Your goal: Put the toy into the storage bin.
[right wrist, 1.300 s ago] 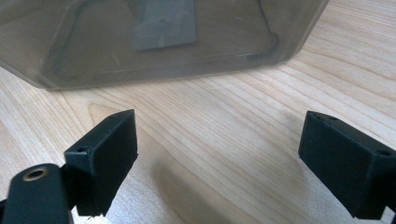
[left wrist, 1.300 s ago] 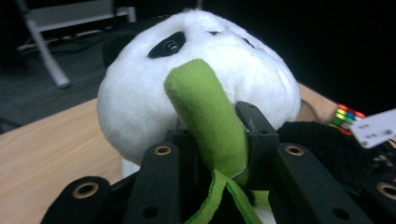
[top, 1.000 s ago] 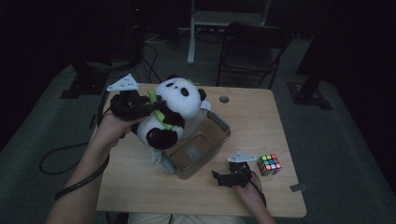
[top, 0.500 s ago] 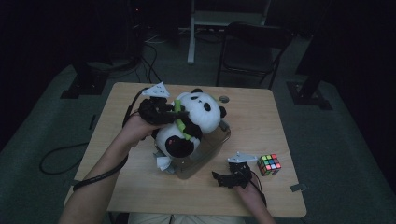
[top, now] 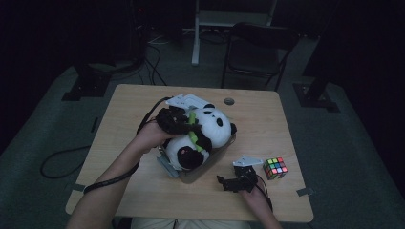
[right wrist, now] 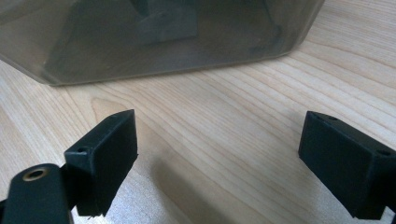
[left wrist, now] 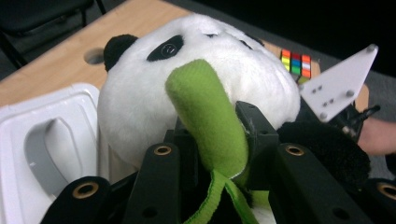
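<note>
A black-and-white panda plush (top: 210, 131) with a green scarf (left wrist: 205, 116) hangs over a clear plastic bin (top: 210, 168) at the table's middle. My left gripper (top: 180, 120) comes at it from the left. In the left gripper view this gripper (left wrist: 215, 135) is shut on the scarf, right under the panda's head (left wrist: 201, 65). My right gripper (top: 235, 181) rests low on the table in front of the bin, to its right. In its own view the right gripper (right wrist: 224, 154) stands wide open over bare wood, facing the bin's wall (right wrist: 163, 37).
A Rubik's cube (top: 275, 168) lies on the wooden table (top: 133, 105) just right of the right gripper. A white plastic part with a grey recess (left wrist: 46, 140) sits beside the panda. A round hole (top: 229, 101) is near the far edge; a chair (top: 260, 47) stands beyond.
My left gripper has carried the panda rightward and down, from above the bin's left end to low over the bin. The right gripper has stayed where it was.
</note>
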`<state>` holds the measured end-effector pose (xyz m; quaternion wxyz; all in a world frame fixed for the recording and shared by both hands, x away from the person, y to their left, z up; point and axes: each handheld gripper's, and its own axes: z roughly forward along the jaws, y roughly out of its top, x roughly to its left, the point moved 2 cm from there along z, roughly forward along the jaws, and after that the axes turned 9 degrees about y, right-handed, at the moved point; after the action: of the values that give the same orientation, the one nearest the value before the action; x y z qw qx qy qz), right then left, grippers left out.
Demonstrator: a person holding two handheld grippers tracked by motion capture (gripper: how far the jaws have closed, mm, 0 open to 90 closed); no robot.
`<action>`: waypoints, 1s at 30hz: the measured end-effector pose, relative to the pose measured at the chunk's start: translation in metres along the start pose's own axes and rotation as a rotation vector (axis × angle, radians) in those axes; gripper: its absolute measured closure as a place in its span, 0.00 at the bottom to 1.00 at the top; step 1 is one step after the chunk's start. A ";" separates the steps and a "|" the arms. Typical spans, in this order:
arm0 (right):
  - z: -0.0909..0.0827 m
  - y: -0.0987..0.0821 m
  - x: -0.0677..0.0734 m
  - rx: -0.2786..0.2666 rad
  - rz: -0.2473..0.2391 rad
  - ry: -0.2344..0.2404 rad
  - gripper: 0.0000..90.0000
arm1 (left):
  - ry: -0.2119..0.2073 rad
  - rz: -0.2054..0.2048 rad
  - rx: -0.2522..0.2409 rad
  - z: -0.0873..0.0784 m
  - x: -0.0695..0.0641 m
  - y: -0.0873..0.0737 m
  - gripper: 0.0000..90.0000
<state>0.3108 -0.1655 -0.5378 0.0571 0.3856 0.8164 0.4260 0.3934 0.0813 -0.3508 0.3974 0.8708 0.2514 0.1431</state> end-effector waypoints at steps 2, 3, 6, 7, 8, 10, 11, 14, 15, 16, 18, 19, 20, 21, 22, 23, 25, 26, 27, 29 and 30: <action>0.000 0.000 0.000 -0.002 0.001 0.004 0.13 | 0.006 -0.005 0.023 0.006 0.000 -0.004 0.81; 0.000 0.000 0.000 -0.001 0.000 0.004 0.13 | -0.005 -0.024 0.025 0.008 0.000 -0.005 0.80; 0.000 0.000 0.000 0.000 0.000 0.007 0.13 | -0.007 -0.041 0.027 0.011 0.002 -0.010 0.80; 0.000 0.000 0.000 0.000 0.000 0.006 0.13 | -0.003 -0.047 0.028 0.010 0.004 -0.011 0.80; 0.000 0.000 0.000 0.000 0.001 0.008 0.13 | 0.002 -0.062 0.029 0.010 0.005 -0.013 0.80; 0.000 0.000 0.000 0.000 0.002 0.008 0.13 | 0.009 -0.062 0.029 0.011 0.006 -0.014 0.79; 0.000 0.000 0.000 0.001 0.002 0.008 0.13 | 0.010 -0.086 0.031 0.011 0.010 -0.019 0.79; 0.000 0.000 0.000 0.000 0.004 0.010 0.13 | 0.004 -0.104 0.020 0.011 0.012 -0.023 0.75; 0.000 0.001 0.000 0.001 0.004 0.011 0.13 | 0.002 -0.101 0.020 0.010 0.012 -0.023 0.73; 0.000 0.001 0.000 0.001 0.004 0.011 0.13 | 0.002 -0.101 0.020 0.010 0.012 -0.023 0.71; -0.002 0.002 0.001 0.008 0.001 0.010 0.13 | 0.018 -0.087 0.021 0.007 0.011 -0.022 0.62; -0.002 0.002 0.002 0.010 0.003 0.011 0.13 | 0.019 -0.084 0.018 0.006 0.011 -0.021 0.60; -0.004 0.003 0.002 0.008 0.004 0.009 0.13 | 0.020 -0.083 0.016 0.004 0.011 -0.021 0.57; -0.006 0.005 0.002 -0.002 0.006 0.007 0.13 | 0.016 -0.084 0.010 0.001 0.011 -0.021 0.55; -0.008 0.006 0.002 -0.011 0.011 0.005 0.13 | 0.017 -0.083 0.000 -0.002 0.010 -0.020 0.55; -0.011 0.008 0.002 -0.022 0.014 -0.001 0.13 | 0.020 -0.085 -0.009 -0.006 0.009 -0.020 0.55; -0.014 0.010 0.002 -0.039 0.014 -0.012 0.13 | 0.005 -0.091 -0.025 -0.013 0.009 -0.019 0.52; -0.015 0.011 0.003 -0.041 0.011 -0.014 0.13 | 0.006 -0.094 -0.032 -0.016 0.008 -0.020 0.49; -0.016 0.011 0.003 -0.045 0.011 -0.020 0.13 | 0.010 -0.090 -0.029 -0.019 0.008 -0.021 0.49; -0.018 0.013 0.005 -0.046 0.015 -0.014 0.13 | 0.019 -0.088 -0.036 -0.025 0.010 -0.024 0.47; -0.020 0.014 0.007 -0.050 0.010 -0.012 0.13 | 0.027 -0.091 -0.038 -0.029 0.013 -0.026 0.45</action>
<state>0.3063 -0.1690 -0.5134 0.0696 0.3907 0.8031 0.4444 0.3822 0.1212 -0.3516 0.4166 0.8488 0.2931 0.1415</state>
